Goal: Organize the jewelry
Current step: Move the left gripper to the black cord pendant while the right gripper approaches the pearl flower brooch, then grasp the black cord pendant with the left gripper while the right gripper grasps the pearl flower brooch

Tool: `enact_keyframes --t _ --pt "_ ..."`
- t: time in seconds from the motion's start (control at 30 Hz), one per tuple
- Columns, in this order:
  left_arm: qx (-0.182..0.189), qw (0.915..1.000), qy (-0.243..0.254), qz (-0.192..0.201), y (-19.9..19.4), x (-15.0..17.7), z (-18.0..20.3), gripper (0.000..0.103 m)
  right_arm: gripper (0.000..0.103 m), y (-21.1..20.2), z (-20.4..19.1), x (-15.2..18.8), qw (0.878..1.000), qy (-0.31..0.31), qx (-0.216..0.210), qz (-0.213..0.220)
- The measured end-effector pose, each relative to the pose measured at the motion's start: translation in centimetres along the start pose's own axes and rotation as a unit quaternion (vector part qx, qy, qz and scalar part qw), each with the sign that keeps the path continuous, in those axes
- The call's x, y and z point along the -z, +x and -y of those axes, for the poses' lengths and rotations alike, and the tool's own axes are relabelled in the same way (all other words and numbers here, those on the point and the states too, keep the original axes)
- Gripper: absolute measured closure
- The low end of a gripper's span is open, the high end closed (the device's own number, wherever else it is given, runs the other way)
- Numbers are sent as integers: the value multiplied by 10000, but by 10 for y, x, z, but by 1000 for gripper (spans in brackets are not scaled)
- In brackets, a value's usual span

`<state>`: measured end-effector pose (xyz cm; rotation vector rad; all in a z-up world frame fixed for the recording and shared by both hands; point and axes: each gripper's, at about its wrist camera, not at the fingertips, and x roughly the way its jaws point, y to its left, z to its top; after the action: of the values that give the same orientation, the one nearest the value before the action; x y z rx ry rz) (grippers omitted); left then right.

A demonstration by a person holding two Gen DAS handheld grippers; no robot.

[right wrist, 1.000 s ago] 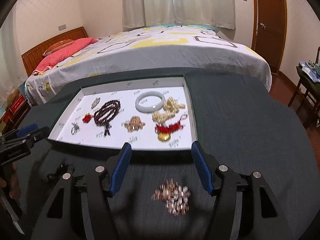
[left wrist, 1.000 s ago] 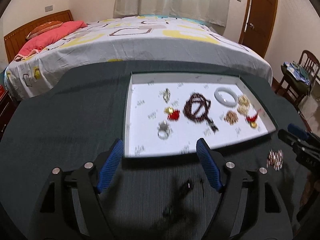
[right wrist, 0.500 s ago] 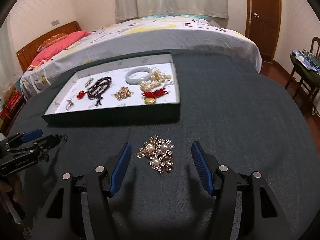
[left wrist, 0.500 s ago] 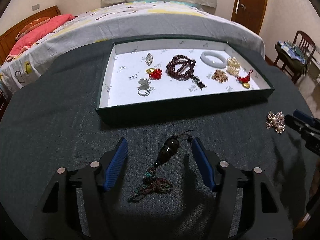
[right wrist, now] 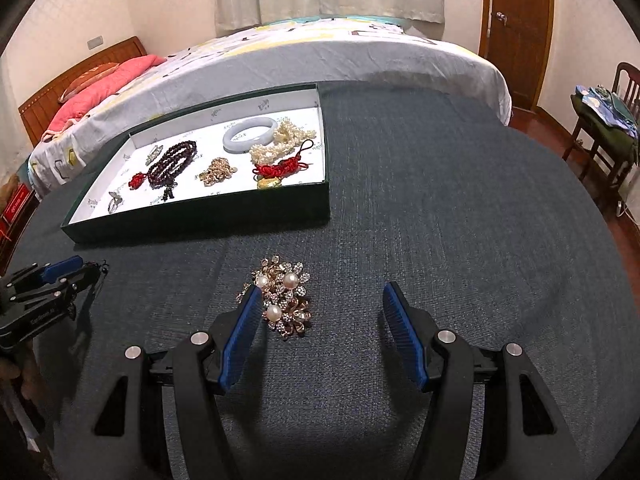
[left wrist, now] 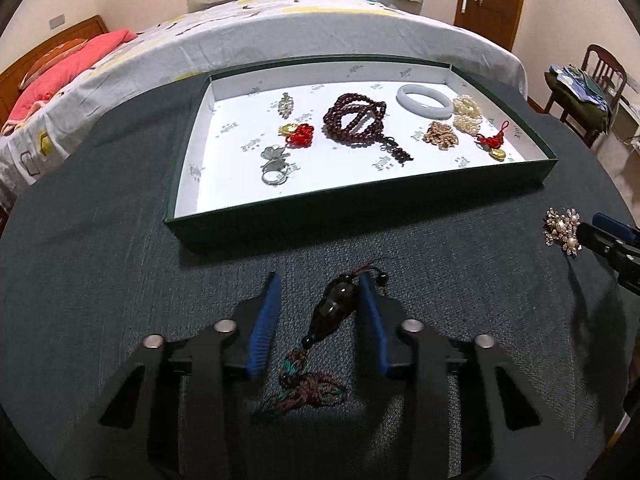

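A dark oval pendant [left wrist: 335, 306] with a tasselled cord lies on the dark cloth in front of the green tray [left wrist: 360, 210]. My left gripper [left wrist: 319, 278] straddles it and its jaws are closing. The right pad [left wrist: 370, 312] is at the stone while the left pad stands apart from it. A gold and pearl brooch cluster [right wrist: 285, 300] lies between the fingers of my right gripper [right wrist: 322, 290], close against its left finger. That gripper is open. The tray [right wrist: 200, 220] holds a dark red bead bracelet [left wrist: 356, 118], a white bangle [left wrist: 424, 98] and several smaller pieces.
The table is round and covered in dark cloth. A bed [left wrist: 280, 32] runs along behind it. A wooden chair [left wrist: 592, 84] with clothes stands at the right, by a brown door [right wrist: 516, 24]. The left gripper [right wrist: 60, 276] shows at the left edge of the right wrist view.
Both grippers have come down toward the cloth. The left one now has the pendant between its jaws, which have narrowed a lot. The brooch now sits by the right gripper's left finger.
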<state>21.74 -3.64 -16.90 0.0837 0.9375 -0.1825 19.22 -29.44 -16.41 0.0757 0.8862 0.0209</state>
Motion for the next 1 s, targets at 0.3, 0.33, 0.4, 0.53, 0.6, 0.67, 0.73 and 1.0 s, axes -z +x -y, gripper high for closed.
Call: enact_keyframes --t 0.3,0.33,0.4,0.53,0.6,0.67,0.73,1.0 --pt "-3 9999 95 59 -1 1 1 84 42 12 -10 -5 9999 -66 -125 -68" --pt "-1 10000 78 59 -1 1 1 84 42 14 -12 -5 9998 -88 -132 -74" --pt "-2 10000 31 57 -2 1 -1 84 42 18 -13 -5 9998 -117 -127 -94" --pt "21 10000 -51 52 -3 2 -5 84 42 21 -16 -4 9997 -175 -86 -113" --pt "28 9999 -84 54 -4 2 -7 84 45 20 -18 -3 9997 -222 -53 -97" --pt "28 9999 -103 62 -4 3 -7 84 54 19 -22 -2 9995 -297 -42 -92" --pt "37 9999 -113 64 -4 2 -7 84 64 18 -25 -1 9993 -352 -104 -101" --pt "53 9997 -179 125 -10 3 -9 84 78 12 -30 0 9993 -298 -233 -24"
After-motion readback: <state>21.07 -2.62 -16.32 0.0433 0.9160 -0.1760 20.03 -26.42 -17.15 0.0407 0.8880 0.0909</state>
